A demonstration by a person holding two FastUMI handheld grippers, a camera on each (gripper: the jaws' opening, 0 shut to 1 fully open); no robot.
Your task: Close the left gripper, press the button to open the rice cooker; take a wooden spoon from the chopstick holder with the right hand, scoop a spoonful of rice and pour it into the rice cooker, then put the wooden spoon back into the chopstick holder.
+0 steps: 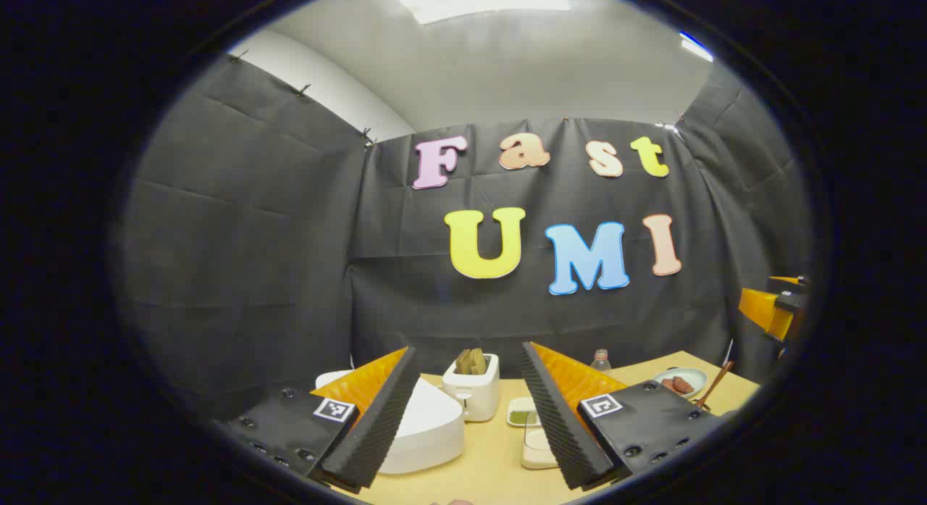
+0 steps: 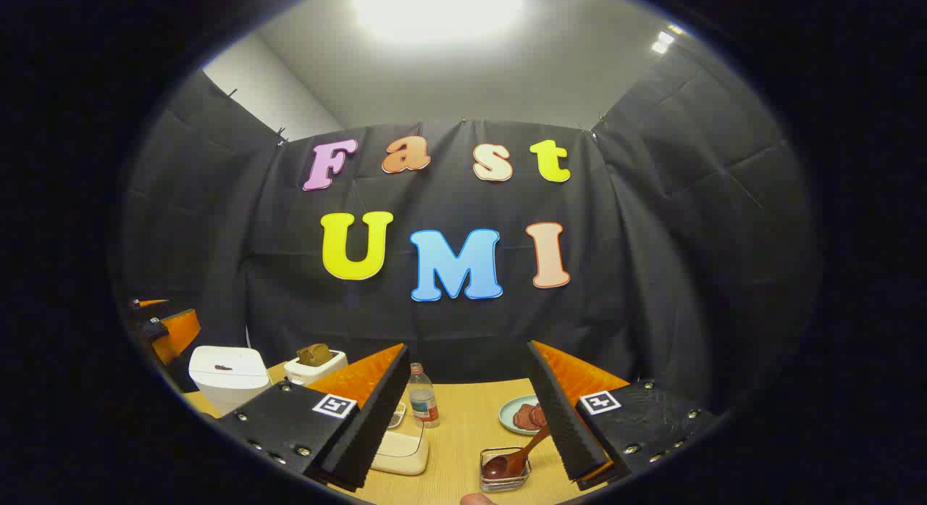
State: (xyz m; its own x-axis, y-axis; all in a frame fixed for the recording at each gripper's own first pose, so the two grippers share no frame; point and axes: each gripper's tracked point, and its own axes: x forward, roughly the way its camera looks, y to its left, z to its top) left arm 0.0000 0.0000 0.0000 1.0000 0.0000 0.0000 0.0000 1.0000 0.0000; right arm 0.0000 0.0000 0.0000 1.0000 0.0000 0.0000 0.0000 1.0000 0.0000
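Both grippers held above the table [image 2: 463, 418], nothing grasped. Left gripper [image 1: 471, 411] with fingers wide apart, though the task wants them together before the button press. Cooker [image 1: 427, 425] just beyond the left finger, lid down; seen also at far left in the right gripper view, white, closed. Button not clear enough to locate.

Right gripper [image 2: 463, 425] also with fingers spread and empty. Spoon [image 2: 518, 454] near the right finger, leaning in a small glass holder [image 2: 505, 477], bowl end down, handle up and to the right.

Risks, as judgement: pressing with open fingers could straddle or miss the button. Holder looks small and light, so a sideways pull on the handle could tip it. Bottle [image 2: 422, 396] and plate [image 2: 516, 414] stand close behind, easy to knock.
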